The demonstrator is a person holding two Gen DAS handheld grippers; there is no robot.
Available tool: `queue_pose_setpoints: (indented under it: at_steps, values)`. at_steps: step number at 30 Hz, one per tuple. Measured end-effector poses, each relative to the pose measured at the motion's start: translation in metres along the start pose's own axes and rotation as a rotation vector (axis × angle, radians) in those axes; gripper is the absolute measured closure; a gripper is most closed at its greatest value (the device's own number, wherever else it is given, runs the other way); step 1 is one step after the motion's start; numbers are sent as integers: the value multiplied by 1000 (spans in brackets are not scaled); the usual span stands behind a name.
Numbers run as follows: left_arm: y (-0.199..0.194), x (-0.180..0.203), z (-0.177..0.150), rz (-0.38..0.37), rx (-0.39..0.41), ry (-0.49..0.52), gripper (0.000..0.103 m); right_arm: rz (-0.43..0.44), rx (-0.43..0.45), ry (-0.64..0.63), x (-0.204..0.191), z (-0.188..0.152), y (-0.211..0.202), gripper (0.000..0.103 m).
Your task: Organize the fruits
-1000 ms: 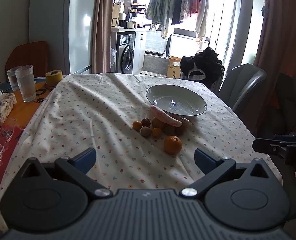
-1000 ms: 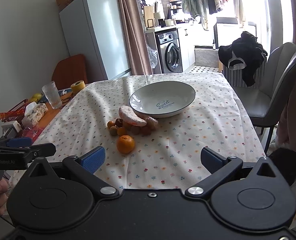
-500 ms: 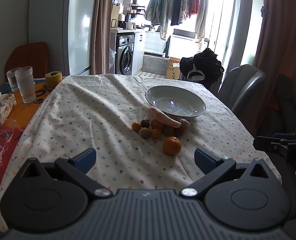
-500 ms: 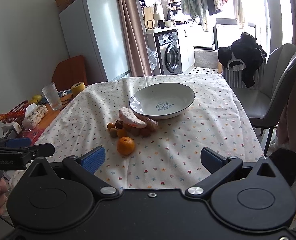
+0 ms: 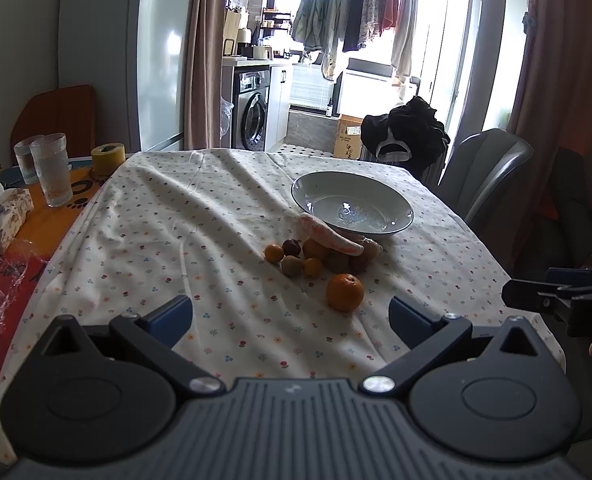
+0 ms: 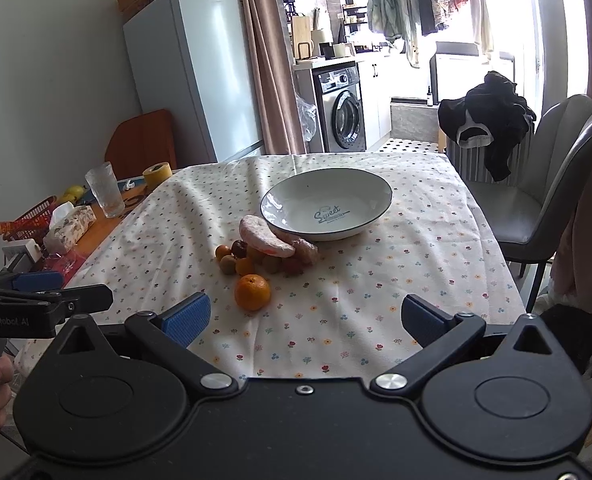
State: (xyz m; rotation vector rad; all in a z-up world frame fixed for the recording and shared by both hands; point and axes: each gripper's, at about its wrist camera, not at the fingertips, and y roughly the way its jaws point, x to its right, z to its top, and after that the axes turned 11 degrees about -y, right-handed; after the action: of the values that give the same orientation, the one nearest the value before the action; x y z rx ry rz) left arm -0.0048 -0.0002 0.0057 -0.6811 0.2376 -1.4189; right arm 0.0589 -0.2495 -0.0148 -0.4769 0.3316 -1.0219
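1. The left gripper (image 5: 290,314) hangs over the near edge of the table, its blue-padded fingers spread wide with nothing between them.
2. The right gripper (image 6: 303,318) is held the same way at the near edge, fingers wide apart and holding nothing.
3. A floral tablecloth (image 6: 395,280) covers most of the table; an empty white bowl (image 6: 369,194) with a dark rim and blue lettering sits toward the far middle.
4. Just in front of the bowl lies a cluster of small fruits (image 5: 296,260): little orange ones, a dark reddish one and brownish-green ones, bunched together and touching.
5. A pale pink, elongated fruit (image 5: 327,234) rests on top of the cluster, its far end against the bowl's rim.
6. A larger mandarin (image 5: 345,292) sits alone, nearer than the cluster and just apart from it.
7. On the uncovered left side stand drinking glasses (image 5: 54,170), a roll of yellow tape (image 5: 108,157) and a tissue pack (image 5: 2,216).
8. A grey chair (image 6: 555,184) stands at the table's right.
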Motion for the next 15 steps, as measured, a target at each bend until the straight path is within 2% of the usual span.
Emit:
queue_pose_setpoints:
  at_steps: [15]
  values:
    - [2, -4, -1, -1, 1, -9, 0, 8, -10, -13, -6, 0, 6, 0]
